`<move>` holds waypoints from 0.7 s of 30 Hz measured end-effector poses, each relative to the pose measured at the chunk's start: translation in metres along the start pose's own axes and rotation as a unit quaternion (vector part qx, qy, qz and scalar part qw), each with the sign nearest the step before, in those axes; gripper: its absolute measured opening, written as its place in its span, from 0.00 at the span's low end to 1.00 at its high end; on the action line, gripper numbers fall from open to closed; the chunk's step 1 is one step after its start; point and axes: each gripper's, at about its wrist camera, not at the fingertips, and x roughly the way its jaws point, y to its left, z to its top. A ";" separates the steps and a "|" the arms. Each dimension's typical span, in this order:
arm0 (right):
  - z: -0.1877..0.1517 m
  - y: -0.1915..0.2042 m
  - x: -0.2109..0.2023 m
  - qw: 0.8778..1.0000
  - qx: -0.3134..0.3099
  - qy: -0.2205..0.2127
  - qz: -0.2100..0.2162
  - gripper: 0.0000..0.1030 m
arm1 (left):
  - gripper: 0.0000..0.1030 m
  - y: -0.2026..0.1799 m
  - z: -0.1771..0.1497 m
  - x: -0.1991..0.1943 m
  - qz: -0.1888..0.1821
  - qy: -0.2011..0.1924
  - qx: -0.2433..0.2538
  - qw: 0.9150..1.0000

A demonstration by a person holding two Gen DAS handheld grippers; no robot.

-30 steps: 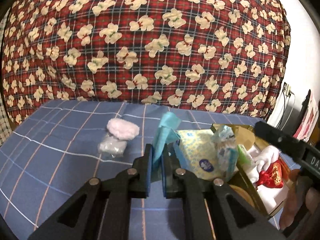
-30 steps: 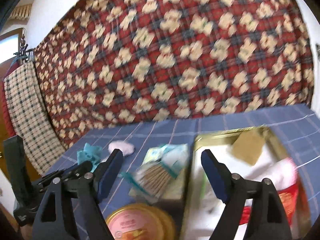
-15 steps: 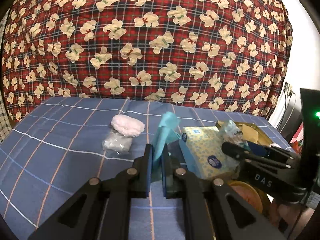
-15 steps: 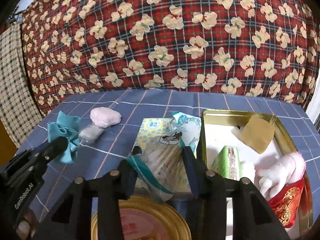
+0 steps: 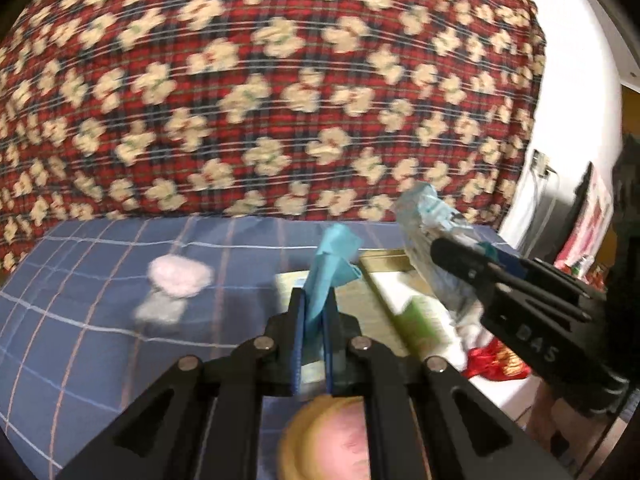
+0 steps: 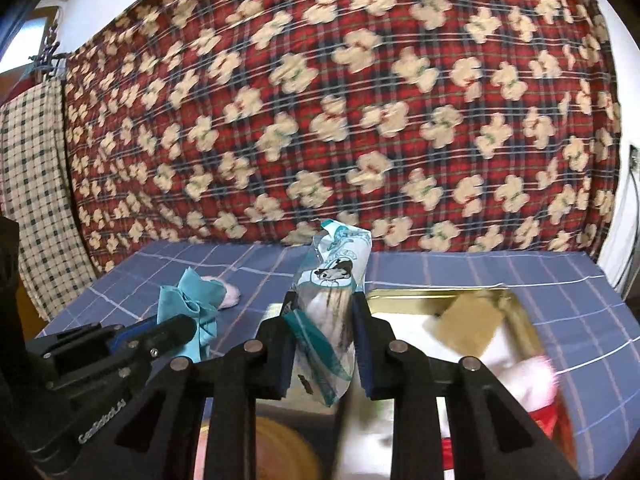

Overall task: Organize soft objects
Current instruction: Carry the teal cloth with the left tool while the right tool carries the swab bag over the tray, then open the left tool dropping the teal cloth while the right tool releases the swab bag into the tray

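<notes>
A clear plastic packet printed in teal with a cartoon animal stands upright between the pads of the right gripper, whose jaws have just been closing and now pinch it at mid-length, its crumpled top rising toward 12 o'clock above the fingertips. At 9 o'clock from it, a teal cloth is clamped in the left gripper, whose jaws stand almost fully closed on the fabric; in the left wrist view the same cloth sticks up from between the blue pads of the left gripper, with the right gripper and its packet at 2 o'clock. A pink fluffy pad lies on the blue checked bedsheet at 9 o'clock from the cloth, touching a small clear bag just below it. A gold-rimmed tin box sits at 3 o'clock from the packet, holding a tan square, a green pack and a red pouch. A round tin lid lies under the grippers at 6 o'clock. A red plaid quilt with cream bears fills the background.
</notes>
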 end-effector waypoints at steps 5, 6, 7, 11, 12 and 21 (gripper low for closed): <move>0.005 -0.047 -0.005 0.999 0.025 -0.003 -0.029 0.27 | 0.05 -0.045 0.006 0.012 -0.039 0.018 0.021 0.999; 0.005 -0.055 -0.005 0.999 0.029 -0.003 -0.033 0.27 | 0.05 -0.056 0.006 0.016 -0.047 0.023 0.026 0.998; 0.005 -0.067 -0.006 0.999 0.035 -0.003 -0.040 0.27 | 0.05 -0.063 0.006 0.018 -0.052 0.027 0.030 0.998; 0.004 -0.093 -0.005 0.997 0.047 0.002 -0.053 0.27 | 0.05 -0.090 0.005 0.034 -0.070 0.051 0.039 0.995; 0.003 -0.100 -0.003 0.997 0.048 0.006 -0.057 0.27 | 0.05 -0.094 0.004 0.037 -0.073 0.057 0.041 0.995; -0.010 -0.133 0.011 0.995 0.065 0.037 -0.069 0.27 | 0.05 -0.130 -0.004 0.072 -0.079 0.115 0.069 0.988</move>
